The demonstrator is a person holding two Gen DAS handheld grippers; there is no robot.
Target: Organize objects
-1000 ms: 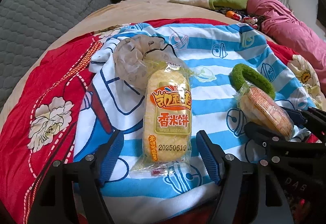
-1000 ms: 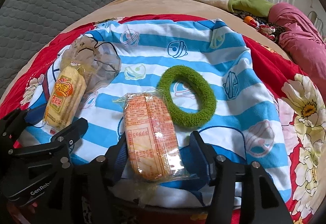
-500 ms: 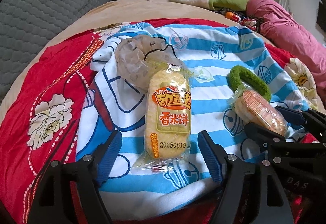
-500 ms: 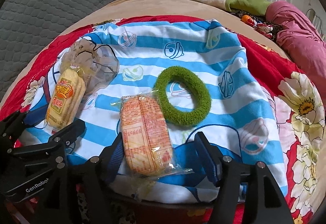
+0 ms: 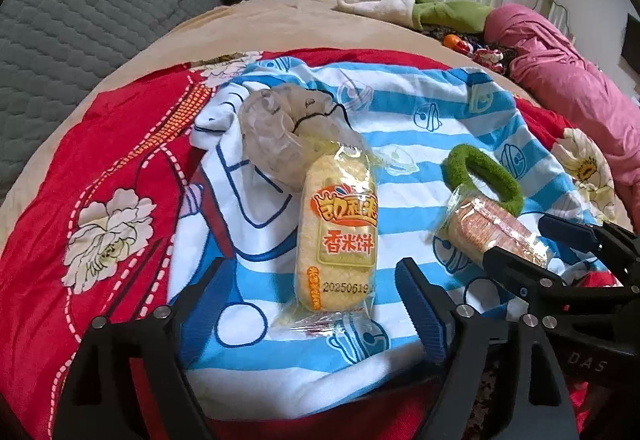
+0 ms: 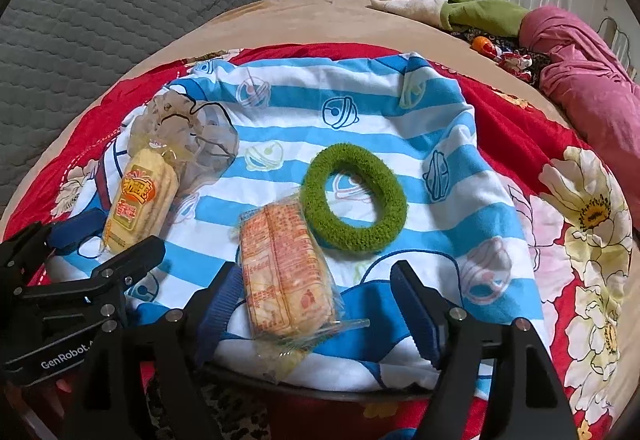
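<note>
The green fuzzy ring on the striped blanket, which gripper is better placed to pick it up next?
Probably the right gripper. The green ring lies just ahead of its open fingers, beyond the orange snack pack between them. The left gripper straddles the yellow rice cracker pack, with the ring off to its side.

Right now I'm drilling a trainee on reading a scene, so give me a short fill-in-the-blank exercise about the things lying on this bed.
1. The yellow snack pack lies between the jaws of the ____ gripper.
2. The fuzzy ring is ____ in colour.
3. Both snack packs lie on a cloth striped white and ____.
4. The orange snack pack touches the ring's ____ side in the right wrist view.

Missing words: left; green; blue; left
</note>
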